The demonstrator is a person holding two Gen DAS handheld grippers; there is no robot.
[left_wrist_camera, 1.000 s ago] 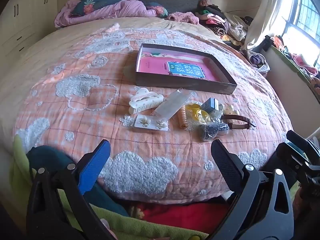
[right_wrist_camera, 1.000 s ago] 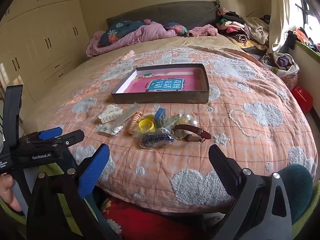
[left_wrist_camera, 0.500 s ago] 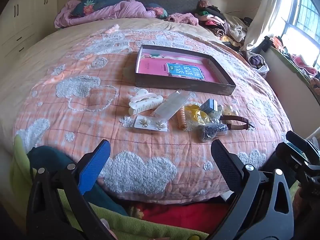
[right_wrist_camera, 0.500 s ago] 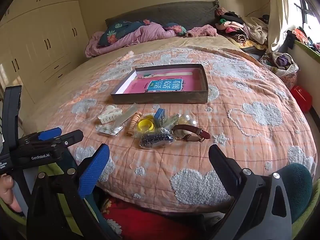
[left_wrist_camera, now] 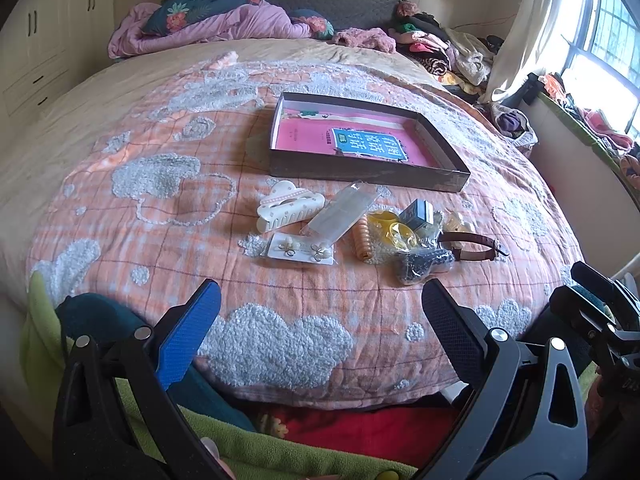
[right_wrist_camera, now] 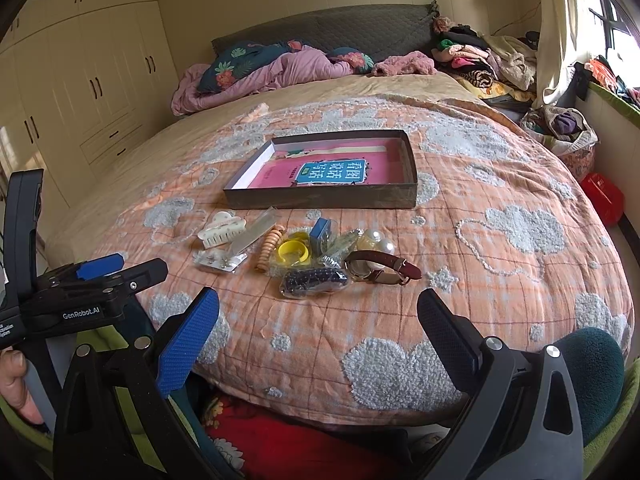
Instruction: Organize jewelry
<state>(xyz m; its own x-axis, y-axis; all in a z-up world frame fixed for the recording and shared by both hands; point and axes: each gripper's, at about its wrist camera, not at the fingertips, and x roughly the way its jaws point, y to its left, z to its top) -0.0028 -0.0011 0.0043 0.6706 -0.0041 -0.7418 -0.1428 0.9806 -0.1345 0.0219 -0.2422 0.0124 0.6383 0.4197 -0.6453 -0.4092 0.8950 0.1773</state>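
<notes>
Both grippers were held low at the near edge of the bed, short of the jewelry, as if the pile was being surveyed before a first pick. The left gripper (left_wrist_camera: 320,304) was spread wide with nothing between its fingers; the right gripper (right_wrist_camera: 318,308) was likewise released and empty. Such a wide spread was probably kept so that either tool could be closed over a small item without a pause.

The jewelry was clustered at the centre of both frames on the quilt (left_wrist_camera: 160,216), just in front of the box (left_wrist_camera: 448,179), which lay above it in the frame with only a pink sheet seen inside. That nearness suggested the box was meant as the destination, so each carry could be short.

In the left view, the hair clip (left_wrist_camera: 289,205) and the earring card (left_wrist_camera: 301,249) were found at the left of the cluster, and the watch (left_wrist_camera: 476,245) and a bagged dark bracelet (left_wrist_camera: 420,265) at the right. The clip stood apart and could be taken cleanly; the bagged pieces at the right overlapped, so a neighbour might be dragged along.
</notes>
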